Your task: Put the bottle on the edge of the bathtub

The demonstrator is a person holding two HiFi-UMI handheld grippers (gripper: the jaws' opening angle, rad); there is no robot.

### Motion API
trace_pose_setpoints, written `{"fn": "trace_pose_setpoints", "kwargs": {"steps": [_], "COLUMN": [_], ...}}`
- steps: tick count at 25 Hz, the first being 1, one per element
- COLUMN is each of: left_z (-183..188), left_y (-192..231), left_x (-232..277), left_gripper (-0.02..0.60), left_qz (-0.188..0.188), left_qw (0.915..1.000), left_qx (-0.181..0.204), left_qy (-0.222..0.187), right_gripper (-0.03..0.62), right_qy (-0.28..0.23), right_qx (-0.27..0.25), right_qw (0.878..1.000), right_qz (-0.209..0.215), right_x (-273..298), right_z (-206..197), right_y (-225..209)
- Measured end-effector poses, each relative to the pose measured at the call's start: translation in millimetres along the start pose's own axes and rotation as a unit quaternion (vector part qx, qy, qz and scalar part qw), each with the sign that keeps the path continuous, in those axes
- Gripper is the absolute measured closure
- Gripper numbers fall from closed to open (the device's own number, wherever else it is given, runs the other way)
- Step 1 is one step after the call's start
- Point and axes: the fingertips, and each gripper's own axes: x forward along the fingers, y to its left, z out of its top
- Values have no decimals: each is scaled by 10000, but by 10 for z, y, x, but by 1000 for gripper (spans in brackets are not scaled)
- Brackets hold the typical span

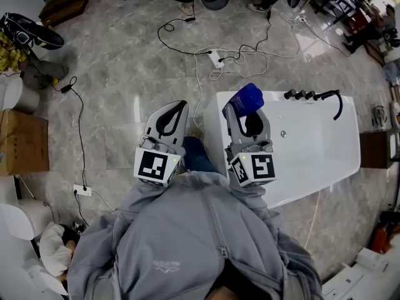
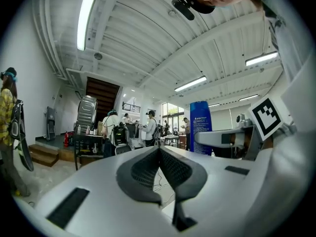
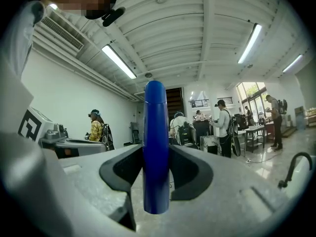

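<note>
1. R gripper (image 1: 249, 119): jaws clamped on the blue bottle (image 1: 248, 97), one pad on each side of its body. In the right gripper view the bottle (image 3: 156, 147) stands upright between them.
2. L gripper (image 1: 180, 107): jaws pressed together, nothing between them (confirmed in the left gripper view (image 2: 159, 151)). It hangs over the floor (image 1: 125, 74), just left of the bathtub (image 1: 331, 167).
3. Bottle pos.: over the tub's near-left corner, at the end opposite the faucet (image 1: 337, 102). The gripper body covers the bottle base in the head view, so base-to-rim contact can't be confirmed; it is prob. not seated yet.
4. Failure modes from here:
   a. Release before the base sits flat: the bottle drops and tips. Cause: tall, narrow body with a small footprint.
   b. Placement too far outboard or inboard: the bottle falls to the floor or slides into the basin. Cause: narrow rim, smooth glossy surface.
   c. Jaw drag on withdrawal: a pad catches the body and knocks it over. Cause: pulling back before the jaws clear the body.
5. Qty:
   - Bottle: 1
   - Bathtub: 1
   - Grippers: 2 (1 loaded, 1 empty)
   - Faucet: 1 spout, with approx. 3 knobs (image 1: 299, 94)
   - Power strips (image 1: 215, 58) on the floor: 2, with cables
</note>
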Motion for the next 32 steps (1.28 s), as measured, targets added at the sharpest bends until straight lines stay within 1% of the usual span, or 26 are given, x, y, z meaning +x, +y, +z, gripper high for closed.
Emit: {"fn": "trace_pose_setpoints", "kwargs": {"steps": [3,8,10,13,16,21,26,32], "left_z": [-78,-115,-70,76,157,184,200,198], "left_y": [123,285,385,524,578,642,695,636], "left_x": [187,685,936,1350,1716,2255,2681,2964], "left_gripper": [575,575,575,575,575,575,575,575], "left_qz": [-13,-151,-187,-198,-241,-318,-368,-505], "left_qw": [10000,9999,9998,9996,9993,9992,9990,9984], "left_qx": [-55,31,78,131,161,125,135,193], "left_qy": [18,45,13,-151,-236,-222,-203,-166], "right_gripper": [437,437,437,437,437,437,437,437], "right_qy": [15,-50,-91,-116,-152,-185,-200,-169], "right_qx": [30,-11,-51,-148,-204,-222,-235,-188], "right_qw": [10000,10000,9999,9997,9995,9995,9995,9996], "right_qz": [-42,56,90,126,163,127,70,-102], "right_x": [190,630,846,1170,1411,1762,2018,2047], "right_z": [-53,-126,-88,-27,20,38,26,-14], "right_y": [-112,-400,-543,-796,-1056,-1477,-1811,-2067]}}
